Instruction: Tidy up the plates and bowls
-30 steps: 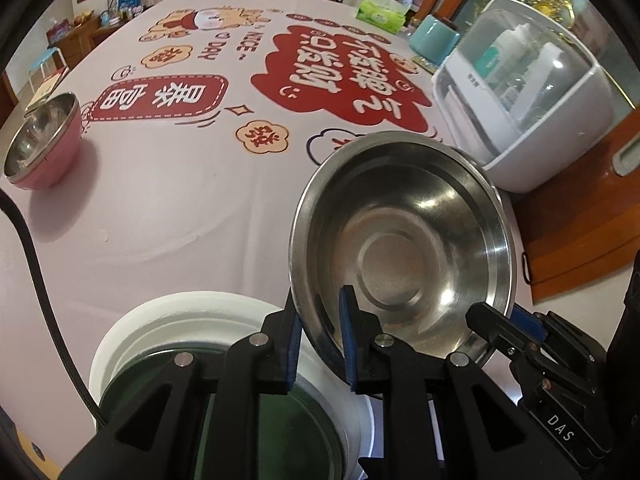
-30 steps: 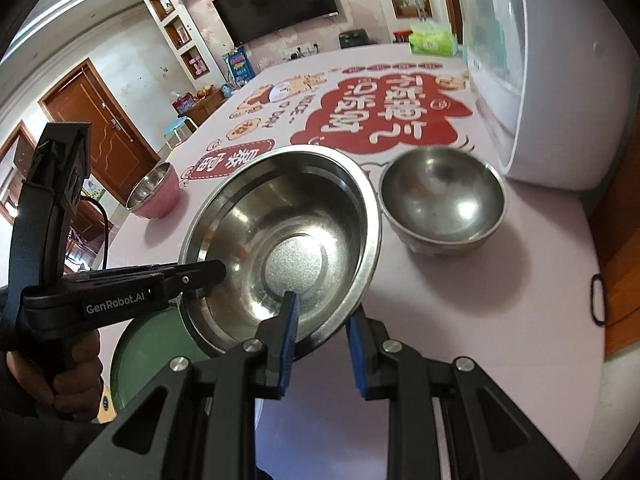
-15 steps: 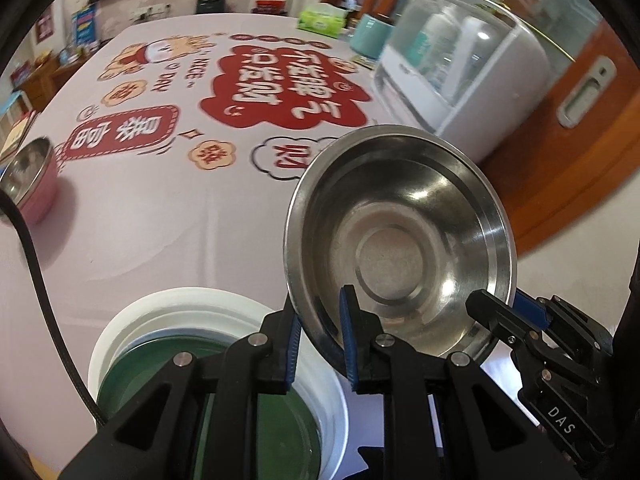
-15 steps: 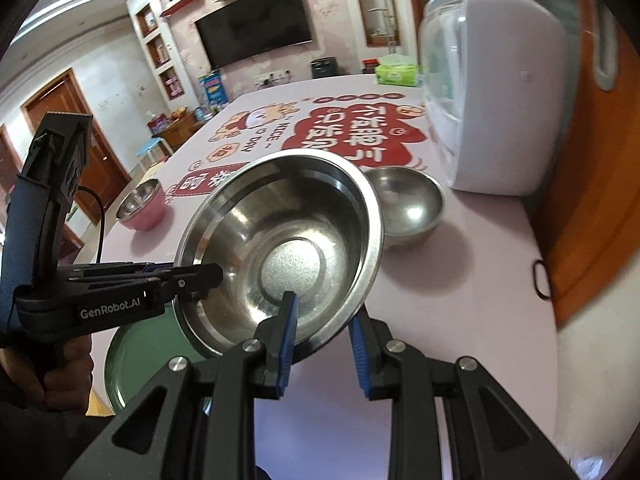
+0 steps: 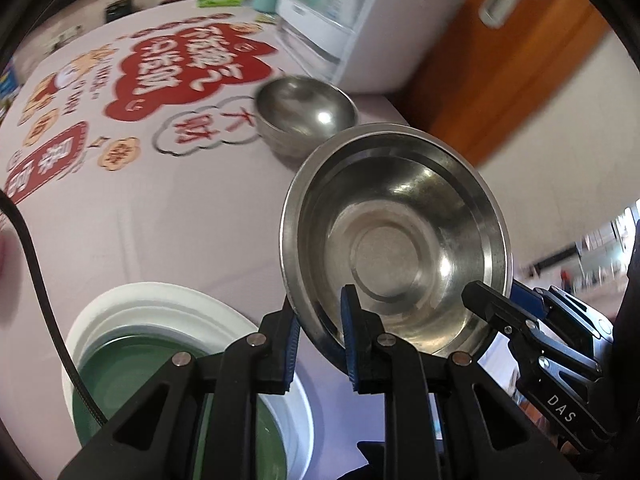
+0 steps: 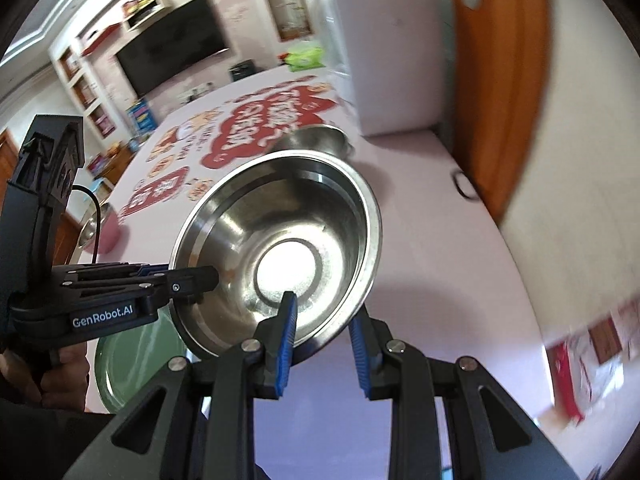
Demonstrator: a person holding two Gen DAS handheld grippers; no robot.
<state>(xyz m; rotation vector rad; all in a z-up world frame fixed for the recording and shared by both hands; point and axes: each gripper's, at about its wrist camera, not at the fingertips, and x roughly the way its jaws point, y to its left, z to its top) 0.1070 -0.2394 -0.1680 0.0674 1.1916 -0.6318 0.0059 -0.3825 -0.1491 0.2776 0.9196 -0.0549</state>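
Pink printed tablecloth (image 5: 160, 208) (wall-mounted television (image 6: 172, 60) beyond)

We see the desk (image 5: 168, 208) under a pale pink cloth printed with red characters; at seven o'clock in the left wrist view sits a white plate (image 5: 168, 304) with a green plate (image 5: 132, 376) nested inside; at twelve o'clock rests a small steel bowl (image 5: 306, 110), just beside a white appliance (image 5: 360, 28) at one o'clock; in the right wrist view a pink bowl (image 6: 106, 230) stands at nine o'clock.
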